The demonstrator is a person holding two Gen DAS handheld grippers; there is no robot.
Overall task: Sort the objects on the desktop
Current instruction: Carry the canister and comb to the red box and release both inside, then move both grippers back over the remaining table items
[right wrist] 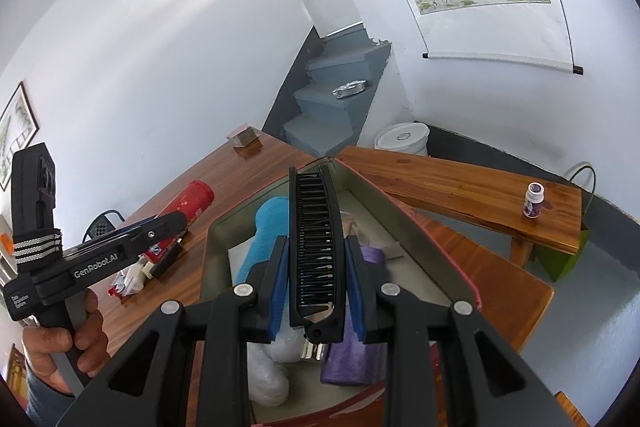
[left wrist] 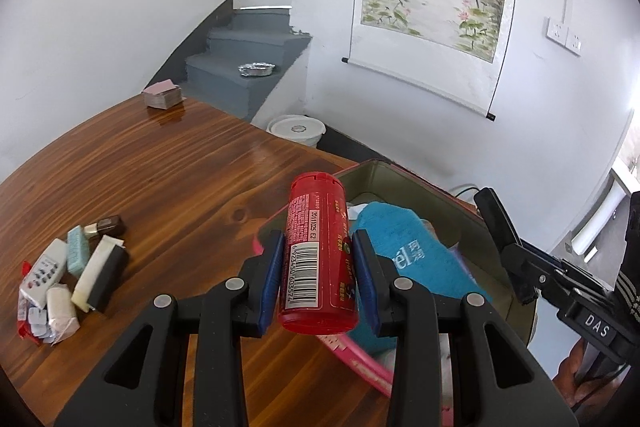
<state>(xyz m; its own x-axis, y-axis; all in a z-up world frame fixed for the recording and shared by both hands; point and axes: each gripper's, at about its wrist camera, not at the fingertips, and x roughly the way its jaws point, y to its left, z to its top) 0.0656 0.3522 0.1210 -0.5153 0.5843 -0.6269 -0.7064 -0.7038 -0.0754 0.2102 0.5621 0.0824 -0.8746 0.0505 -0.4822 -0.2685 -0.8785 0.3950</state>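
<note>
— Inside the tin (right wrist: 420,227), what's there?
— Blue towel (right wrist: 266,227), purple cloth (right wrist: 352,359), white bundle (right wrist: 272,375).
— And above it?
— Right gripper (right wrist: 317,291) jaws clamp a black comb (right wrist: 316,243); left gripper (left wrist: 320,279) jaws clamp a red bottle (left wrist: 316,251) at the tin's table-side edge.

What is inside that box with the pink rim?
Inside the box lie a blue towel, a purple cloth, something white and a shiny metal piece. The black comb hides what lies beneath it.
</note>
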